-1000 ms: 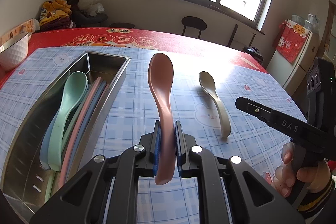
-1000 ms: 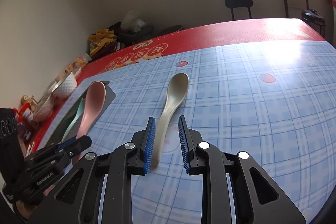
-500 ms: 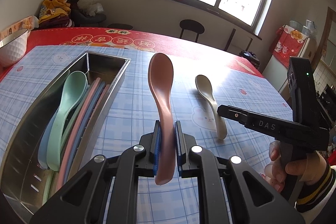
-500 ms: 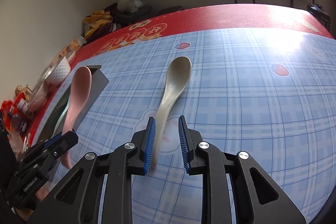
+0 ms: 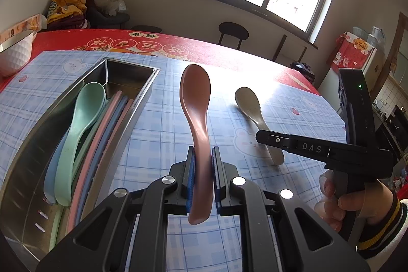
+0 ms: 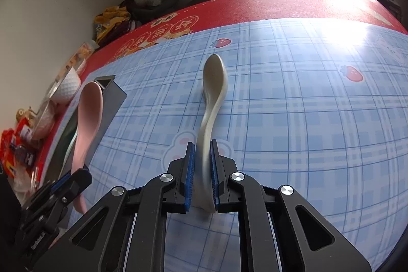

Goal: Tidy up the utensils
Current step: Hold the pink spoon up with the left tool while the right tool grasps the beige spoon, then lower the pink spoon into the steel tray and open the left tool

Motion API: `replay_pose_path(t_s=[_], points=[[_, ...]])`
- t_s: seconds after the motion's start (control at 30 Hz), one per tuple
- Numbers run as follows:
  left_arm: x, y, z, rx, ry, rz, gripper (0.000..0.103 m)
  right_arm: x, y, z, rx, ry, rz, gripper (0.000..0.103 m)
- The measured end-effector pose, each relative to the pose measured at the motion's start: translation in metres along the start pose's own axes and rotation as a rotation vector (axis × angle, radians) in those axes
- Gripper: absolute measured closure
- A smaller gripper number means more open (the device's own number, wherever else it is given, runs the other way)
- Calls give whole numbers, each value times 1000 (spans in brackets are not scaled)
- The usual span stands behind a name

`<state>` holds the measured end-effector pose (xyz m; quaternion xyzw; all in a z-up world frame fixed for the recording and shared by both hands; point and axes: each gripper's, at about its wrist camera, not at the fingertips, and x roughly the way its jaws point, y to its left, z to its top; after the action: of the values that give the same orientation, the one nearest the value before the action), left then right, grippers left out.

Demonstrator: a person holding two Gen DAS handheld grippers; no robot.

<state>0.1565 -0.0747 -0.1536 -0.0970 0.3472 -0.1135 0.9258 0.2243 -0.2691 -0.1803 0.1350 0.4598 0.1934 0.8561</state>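
My left gripper [image 5: 202, 157] is shut on the handle of a pink spoon [image 5: 195, 103] and holds it above the blue checked cloth, just right of a steel tray [image 5: 28, 144]. The tray holds a green spoon [image 5: 81, 119] and several coloured utensils. My right gripper [image 6: 202, 152] is shut on the handle of a beige spoon [image 6: 214, 83] whose bowl rests on the cloth. The beige spoon [image 5: 248, 103] and the right gripper [image 5: 265, 140] also show in the left wrist view. The pink spoon [image 6: 89, 114] shows at the left of the right wrist view.
A white dimpled bowl [image 5: 14, 52] stands at the table's far left edge. A red cloth [image 5: 178, 42] covers the far part of the table. A stool [image 5: 233, 33] and a window lie beyond. Packets [image 6: 20, 139] crowd the left edge.
My right gripper has moved forward along the beige spoon's handle and closed on it. My left gripper still holds the pink spoon in about the same place.
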Motion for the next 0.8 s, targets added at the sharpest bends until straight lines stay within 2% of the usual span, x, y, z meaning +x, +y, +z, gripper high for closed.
replay_pose_path(t_s=[0.03, 0.13, 0.2, 0.4, 0.7, 0.8], points=[[0, 0, 0, 0, 1, -1, 91, -3, 1, -1, -3, -9, 1, 96], [1, 1, 1, -3, 2, -4, 91, -15, 4, -5, 28, -53, 19, 96], [2, 2, 2, -4, 3, -6, 91, -23, 3, -8, 100, -91, 115, 96], [3, 6, 2, -14, 6, -14, 91, -30, 7, -27, 197, -191, 245, 96], [1, 5, 0, -5, -4, -15, 91, -25, -11, -31, 267, -171, 271, 95], [1, 8, -1, -29, 8, -29, 91, -20, -14, -31, 283, -155, 282, 95]])
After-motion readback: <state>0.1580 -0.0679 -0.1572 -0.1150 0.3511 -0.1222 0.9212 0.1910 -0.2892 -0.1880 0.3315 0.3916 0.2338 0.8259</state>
